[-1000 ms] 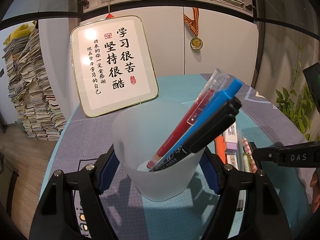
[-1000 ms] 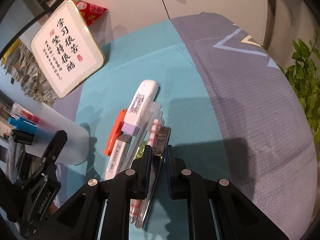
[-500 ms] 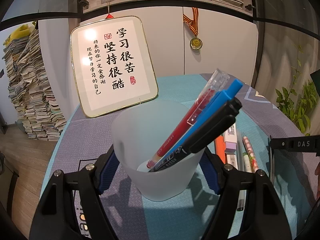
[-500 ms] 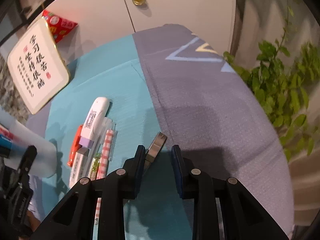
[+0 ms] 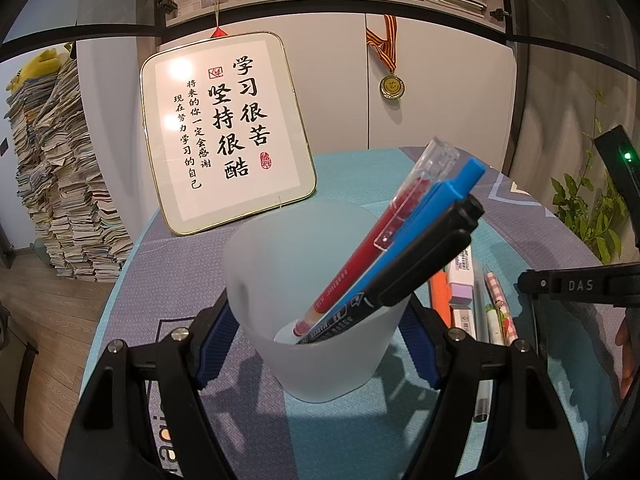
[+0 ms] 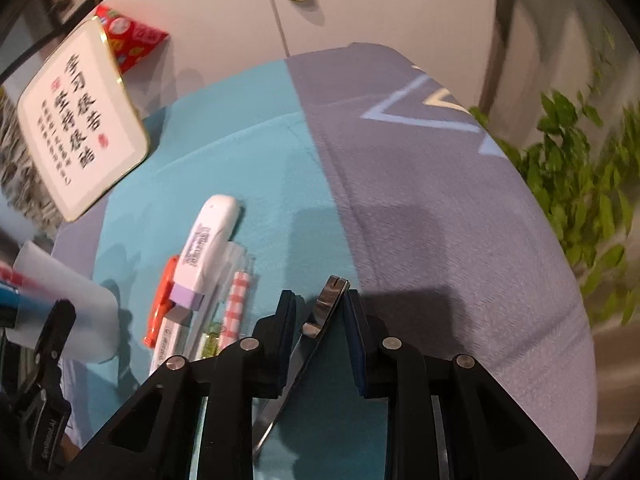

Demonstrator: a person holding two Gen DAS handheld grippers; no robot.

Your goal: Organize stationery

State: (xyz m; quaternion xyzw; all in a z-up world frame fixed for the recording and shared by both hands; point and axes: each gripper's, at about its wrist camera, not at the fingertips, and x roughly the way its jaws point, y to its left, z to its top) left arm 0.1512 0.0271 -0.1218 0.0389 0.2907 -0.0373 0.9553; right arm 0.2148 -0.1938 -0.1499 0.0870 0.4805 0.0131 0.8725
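My left gripper [image 5: 316, 320] is shut on a frosted white cup [image 5: 316, 300] that stands on the table and holds a red pen [image 5: 372, 248], a blue pen [image 5: 424, 228] and a black marker [image 5: 420, 268]. My right gripper [image 6: 320, 312] is shut on a dark pen with a metal clip [image 6: 316, 320] and holds it above the table, right of the cup [image 6: 60, 300]. A white correction tape [image 6: 208, 240], an orange marker [image 6: 160, 300] and a pink checked pen [image 6: 236, 300] lie in a row on the teal cloth.
A framed calligraphy board [image 5: 224, 128] leans against the white cabinet behind the cup. A medal [image 5: 392, 86] hangs on the cabinet door. A green plant [image 6: 580, 184] stands off the table's right edge. Stacked papers [image 5: 60, 180] stand at the left.
My right gripper has lifted the metal-clip pen off the row of stationery and swung it right then back toward the cup. The left gripper and cup have not moved.
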